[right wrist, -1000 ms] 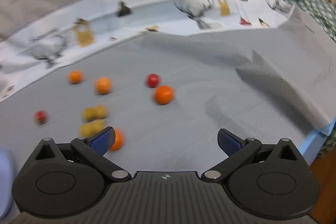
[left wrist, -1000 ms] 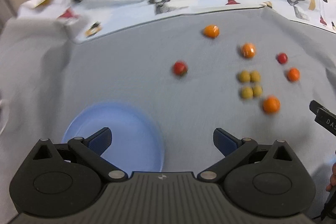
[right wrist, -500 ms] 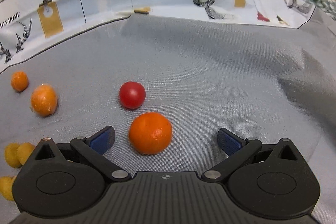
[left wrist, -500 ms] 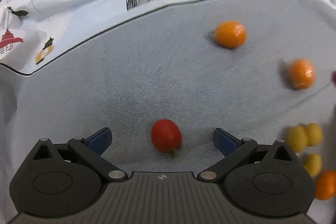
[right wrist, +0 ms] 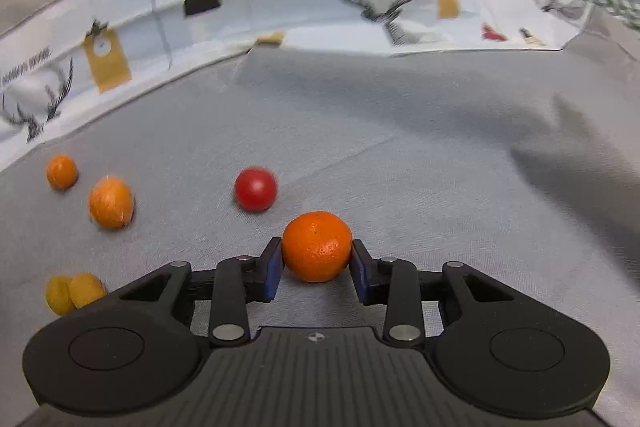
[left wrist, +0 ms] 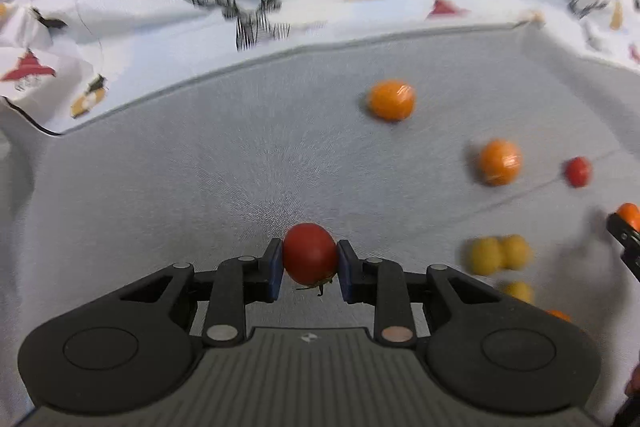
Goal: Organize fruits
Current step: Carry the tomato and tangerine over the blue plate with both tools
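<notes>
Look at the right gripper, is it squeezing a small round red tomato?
No, the right gripper has its blue pads pressed on a round orange mandarin, while the small red tomato lies apart on the grey cloth behind it.

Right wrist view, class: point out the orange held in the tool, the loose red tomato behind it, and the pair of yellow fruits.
orange (right wrist: 317,246), right wrist view, middle of its pitted skin
red tomato (right wrist: 255,189), right wrist view, centre of its front
yellow fruits (right wrist: 74,291), right wrist view, where the two touch
</notes>
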